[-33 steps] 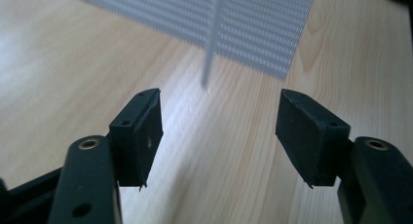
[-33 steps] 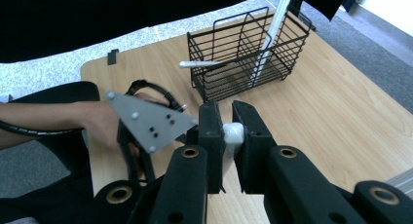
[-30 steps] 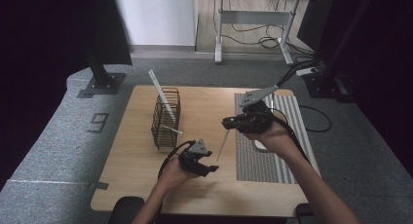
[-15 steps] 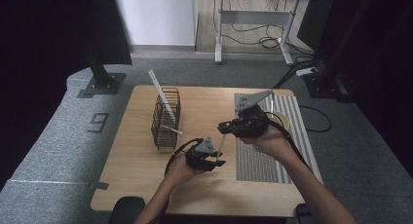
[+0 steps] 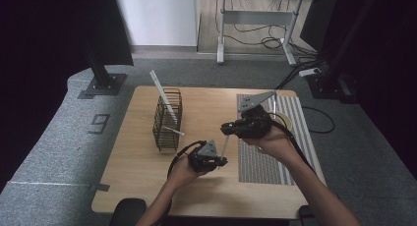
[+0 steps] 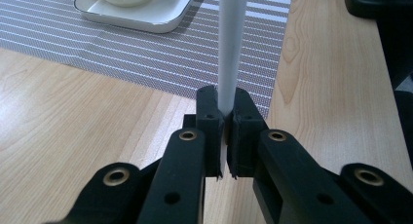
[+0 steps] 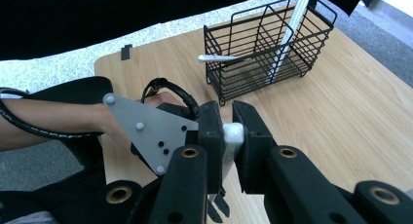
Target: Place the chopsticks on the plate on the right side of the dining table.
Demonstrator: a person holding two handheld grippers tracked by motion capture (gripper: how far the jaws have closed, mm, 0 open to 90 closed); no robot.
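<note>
Holding one white stick (image 5: pixel 225 146) betw both grippers, above the table (image 5: pixel 206 113) mid-near area, just left of the striped mat (image 5: pixel 295 137). Left gripper (image 5: pixel 222 161) low, near centre of table, jaws clamped tight on stick's lower end; in left gripper view stick (image 6: pixel 229 48) rising straight up from betw the closed pads, mat (image 6: pixel 146 53) and a white tray (image 6: pixel 141 19) w/ a cup on it beyond. Right gripper (image 5: pixel 225 129) higher and a bit farther, at mat's left edge, jaws pinched on stick's upper end; in right gripper view stick tip (image 7: pixel 233 134) seated betw the pads, narrow gap either side, so closed on it but not fully shut. Stick running near-vertical w/ slight tilt, top toward right gripper, bottom toward left one, clear of the tabletop as far as can be told. Left hand (image 5: pixel 184 169) and right hand (image 5: pixel 273 140) coming in from near edge. Wire basket (image 5: pixel 167 120) standing on left part of table, well apart from both grippers; another white stick (image 5: pixel 162 96) leaning in it, poking up past rim toward far left, and a short one (image 7: pixel 216 58) lying across, jutting out of basket's near side. Grey plate of left gripper (image 7: pixel 146 131) seen close below right gripper's jaws.
</note>
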